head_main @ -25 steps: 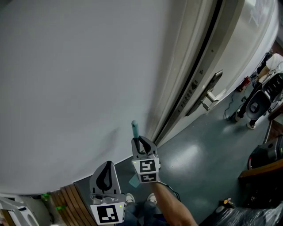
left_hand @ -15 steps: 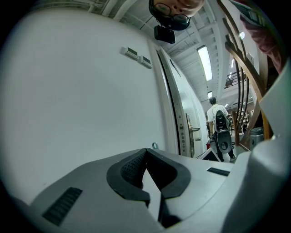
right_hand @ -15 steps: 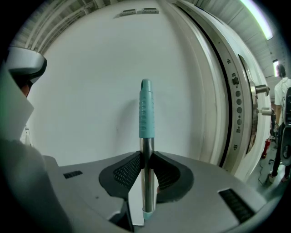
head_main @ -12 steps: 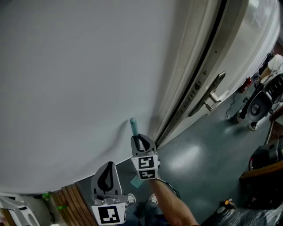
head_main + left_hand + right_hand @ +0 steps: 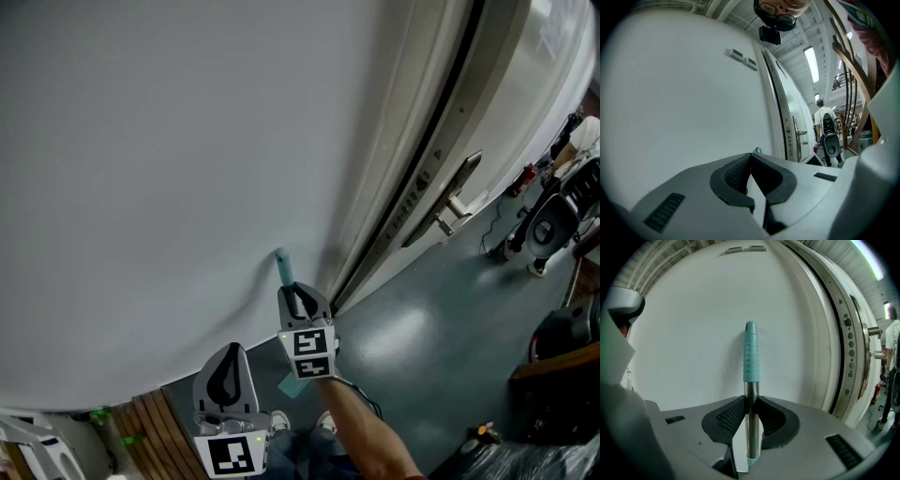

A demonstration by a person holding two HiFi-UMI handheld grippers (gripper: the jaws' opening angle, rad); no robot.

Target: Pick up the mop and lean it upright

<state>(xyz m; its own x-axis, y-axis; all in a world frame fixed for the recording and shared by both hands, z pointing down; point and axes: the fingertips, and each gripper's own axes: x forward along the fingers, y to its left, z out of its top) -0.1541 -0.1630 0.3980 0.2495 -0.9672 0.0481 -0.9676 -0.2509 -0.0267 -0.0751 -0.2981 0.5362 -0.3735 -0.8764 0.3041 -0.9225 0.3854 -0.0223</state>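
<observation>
Jaws of the right gripper (image 5: 751,404) pinch the mop (image 5: 750,352) on its bare metal shaft (image 5: 751,427), just below the teal grip (image 5: 283,267). The 2 ribbed pads press it from either side. The shaft stands upright between them. Its top rises in front of the white wall (image 5: 169,169), a little left of the door frame (image 5: 412,169). Whether the grip already touches the wall cannot be told; only a faint shadow lies beside it. The mop's lower end is hidden under the gripper in the head view.

Jaws of the left gripper (image 5: 751,155) are pressed together with nothing between them.

The step in hand looks like the lean itself, so the task seems close to done. To do it well, the pinch should stay firm while the top tips gently toward the wall until the grip rests on it. The foot should be planted on the floor (image 5: 412,328) somewhat out from the wall. The pads should part slowly, and only once the mop bears its own weight. Keeping it clear of the door frame matters, since a round shaft could slide along the smooth wall toward that edge.

The right gripper (image 5: 298,302) points at the wall, tilted slightly down, with its marker cube facing up. The forearm (image 5: 361,431) reaches in from the bottom of the head view. The left gripper (image 5: 225,370) sits lower and to the left, about level, apart from the mop.
</observation>
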